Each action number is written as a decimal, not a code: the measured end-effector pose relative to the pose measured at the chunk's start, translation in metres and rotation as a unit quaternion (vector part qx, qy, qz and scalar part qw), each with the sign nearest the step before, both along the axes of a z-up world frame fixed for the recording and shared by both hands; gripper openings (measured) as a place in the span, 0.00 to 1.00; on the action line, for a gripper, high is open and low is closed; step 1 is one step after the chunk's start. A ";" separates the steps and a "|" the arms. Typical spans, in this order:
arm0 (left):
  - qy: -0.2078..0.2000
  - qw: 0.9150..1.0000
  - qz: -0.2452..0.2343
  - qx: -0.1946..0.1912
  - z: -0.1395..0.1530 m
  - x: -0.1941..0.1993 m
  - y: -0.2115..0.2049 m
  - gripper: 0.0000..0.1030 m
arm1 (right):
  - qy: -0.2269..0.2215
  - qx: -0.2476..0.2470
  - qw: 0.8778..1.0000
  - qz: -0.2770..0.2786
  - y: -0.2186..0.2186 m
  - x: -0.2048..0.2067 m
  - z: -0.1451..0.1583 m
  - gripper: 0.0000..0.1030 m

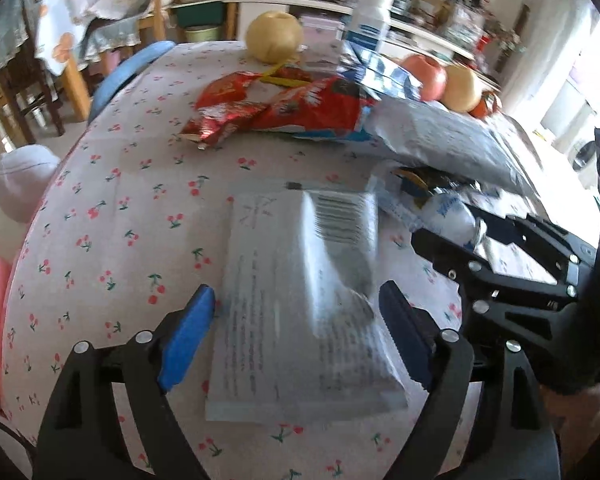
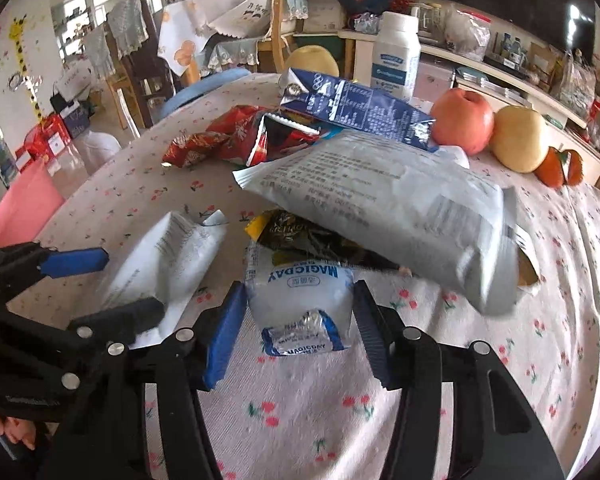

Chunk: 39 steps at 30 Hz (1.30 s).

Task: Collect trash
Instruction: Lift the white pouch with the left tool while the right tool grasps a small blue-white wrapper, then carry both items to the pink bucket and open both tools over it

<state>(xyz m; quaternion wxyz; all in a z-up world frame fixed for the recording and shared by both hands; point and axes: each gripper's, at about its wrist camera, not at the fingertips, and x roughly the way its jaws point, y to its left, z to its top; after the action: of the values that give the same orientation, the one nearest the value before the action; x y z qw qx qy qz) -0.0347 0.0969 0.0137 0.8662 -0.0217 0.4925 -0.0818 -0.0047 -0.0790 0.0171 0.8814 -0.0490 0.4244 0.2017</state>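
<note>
Right gripper [image 2: 300, 312]: its blue pads press on both sides of a white pouch [image 2: 300, 300] printed "MAGICDAY", which lies on the cherry-print tablecloth [image 2: 540, 340]. Left gripper [image 1: 296, 332]: fingers spread wide, with a flat white packet [image 1: 300, 320] of fine grey print lying between them on the cloth; neither pad clearly presses it. Behind the pouch, a dark wrapper [image 2: 312, 236] sits under a large grey bag [image 2: 400, 208] of unreadable text. Farther back lie red snack wrappers [image 2: 228, 136], a blue carton [image 2: 360, 108], a white bottle [image 2: 396, 56] and fruit [image 2: 464, 120].
</note>
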 end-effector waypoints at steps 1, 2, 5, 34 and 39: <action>0.001 1.000 -0.008 0.002 0.000 -0.002 -0.002 0.85 | 0.001 0.006 1.000 -0.002 -0.003 -0.003 0.001 0.54; 0.000 1.000 -0.015 0.005 0.000 -0.004 -0.004 0.85 | 0.003 0.016 1.000 -0.004 -0.007 -0.006 0.003 0.54; 0.000 0.999 -0.026 0.019 -0.001 -0.006 -0.007 0.85 | 0.009 0.045 0.999 -0.013 -0.018 -0.014 0.010 0.54; -0.057 0.998 0.013 -0.008 0.020 -0.016 0.025 0.68 | -0.031 0.056 0.996 -0.061 -0.021 -0.083 0.043 0.53; -0.088 0.995 0.042 -0.037 0.044 -0.021 0.054 0.68 | -0.041 0.061 0.996 -0.056 -0.008 -0.089 0.053 0.54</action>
<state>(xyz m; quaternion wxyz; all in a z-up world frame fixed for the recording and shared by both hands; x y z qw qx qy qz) -0.0554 0.1507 0.0572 0.9072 -0.0670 0.4101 -0.0653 -0.0935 -0.0873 0.0703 0.9091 0.0202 0.3773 0.1754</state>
